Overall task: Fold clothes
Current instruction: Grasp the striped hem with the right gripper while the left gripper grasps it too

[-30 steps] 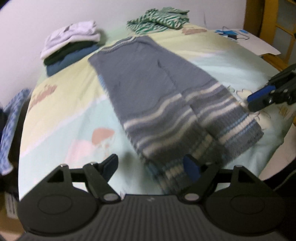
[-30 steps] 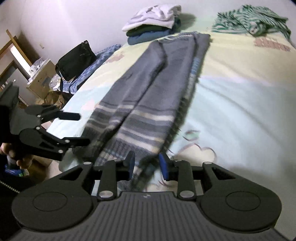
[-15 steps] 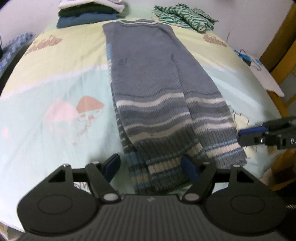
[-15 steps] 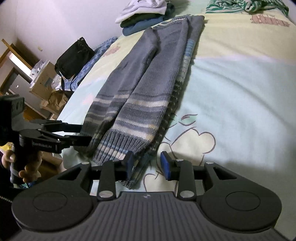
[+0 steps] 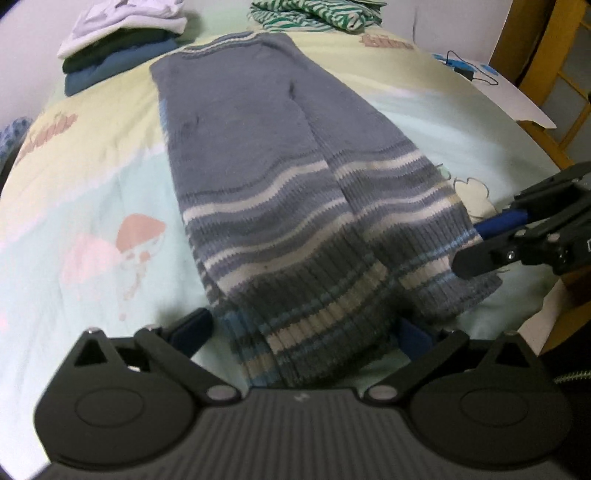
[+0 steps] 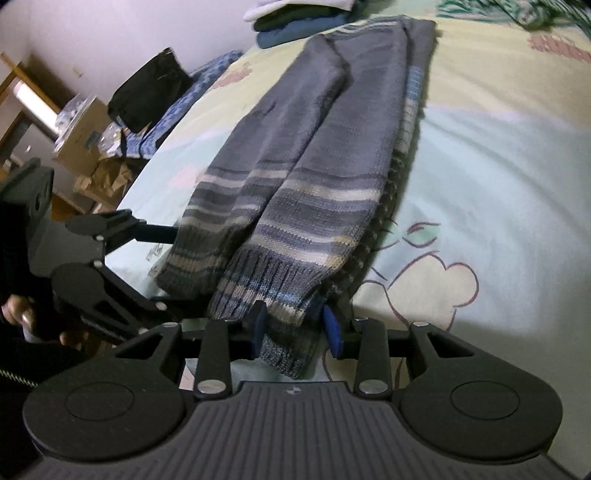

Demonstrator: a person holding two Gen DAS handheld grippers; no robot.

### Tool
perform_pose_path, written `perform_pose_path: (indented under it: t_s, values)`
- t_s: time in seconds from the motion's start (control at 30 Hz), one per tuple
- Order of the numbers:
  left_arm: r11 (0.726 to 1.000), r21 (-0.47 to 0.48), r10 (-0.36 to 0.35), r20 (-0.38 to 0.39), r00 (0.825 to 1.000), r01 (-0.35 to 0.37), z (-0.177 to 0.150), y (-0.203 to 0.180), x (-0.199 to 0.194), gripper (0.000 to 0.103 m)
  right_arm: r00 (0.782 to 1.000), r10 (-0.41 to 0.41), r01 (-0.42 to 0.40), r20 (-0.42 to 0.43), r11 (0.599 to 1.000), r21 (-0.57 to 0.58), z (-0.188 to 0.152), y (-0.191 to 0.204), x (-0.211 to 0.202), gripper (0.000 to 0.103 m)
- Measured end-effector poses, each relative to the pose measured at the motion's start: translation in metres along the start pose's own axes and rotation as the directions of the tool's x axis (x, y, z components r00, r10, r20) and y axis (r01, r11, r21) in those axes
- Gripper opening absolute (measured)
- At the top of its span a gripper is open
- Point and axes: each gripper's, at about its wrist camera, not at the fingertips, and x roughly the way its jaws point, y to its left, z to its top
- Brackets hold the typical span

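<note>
Lengthwise on the bed [image 5: 92, 206] lies the sweater [image 5: 266, 155], grey-blue with striped cuffs and hem, both sleeves folded over its body. Its collar points toward the far stack [image 5: 122, 40] of folded clothes and a green striped garment [image 5: 317, 11], both cut off by the frame edge.

The left hand-held gripper [image 5: 303, 332] stands wide, its fingers either side of the near hem, which hides most of the right pad. The right hand-held gripper [image 6: 295, 328] is narrower, its blue pads [image 6: 258, 325] flanking the hem's corner; whether they pinch the knit cannot be told.

In the right wrist view a hand [image 6: 22, 317] at the left edge is mostly hidden behind the left gripper. A black bag [image 6: 147, 92] sits beyond the bed, blurred.
</note>
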Motion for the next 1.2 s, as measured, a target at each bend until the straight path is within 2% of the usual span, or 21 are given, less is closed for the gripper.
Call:
perform_pose_path:
  t_s: [0.13,0.2,0.33,0.47,0.87,0.9,1.07,1.13,1.2]
  values:
    - [0.998,-0.018,-0.052,0.031,0.998,0.053,-0.004,0.011,-0.003,0.102,1.0,0.006,-0.005,-0.012,0.998,0.059,0.001,-0.004,-0.001,0.036]
    - [0.994,-0.06,-0.09,0.048,0.995,0.093,-0.005,0.02,-0.005,0.102,1.0,0.001,0.0,-0.019,0.998,0.059,0.001,-0.002,-0.001,0.036]
    - [0.967,-0.176,-0.172,0.086,0.981,0.185,-0.006,0.04,-0.009,0.102,1.0,-0.015,0.015,-0.02,0.999,0.035,0.001,0.005,-0.001,0.041]
    - [0.935,-0.261,-0.226,0.085,0.97,0.241,-0.004,0.051,-0.011,0.102,1.0,-0.014,0.014,-0.012,0.999,0.04,0.0,0.008,0.0,0.045]
    - [0.854,-0.431,-0.282,0.091,0.955,0.293,0.003,0.067,-0.014,0.102,1.0,0.015,-0.015,0.01,0.997,0.072,-0.003,0.003,-0.002,0.045]
    - [0.852,-0.437,-0.28,0.088,0.956,0.29,0.004,0.067,-0.014,0.102,1.0,0.013,-0.014,0.009,0.998,0.063,-0.003,0.004,-0.002,0.045]
    - [0.904,-0.372,-0.213,0.041,0.976,0.213,0.013,0.05,-0.009,0.102,1.0,0.002,-0.002,0.002,1.0,0.019,-0.002,0.009,0.0,0.043]
    - [0.914,-0.353,-0.202,0.039,0.979,0.202,0.013,0.043,-0.009,0.102,1.0,-0.002,0.002,0.005,1.0,0.026,-0.002,0.006,0.0,0.037]
    - [0.911,-0.35,-0.214,0.048,0.976,0.217,0.011,0.041,-0.009,0.101,1.0,0.002,-0.003,0.009,0.998,0.056,-0.002,0.0,-0.001,0.029]
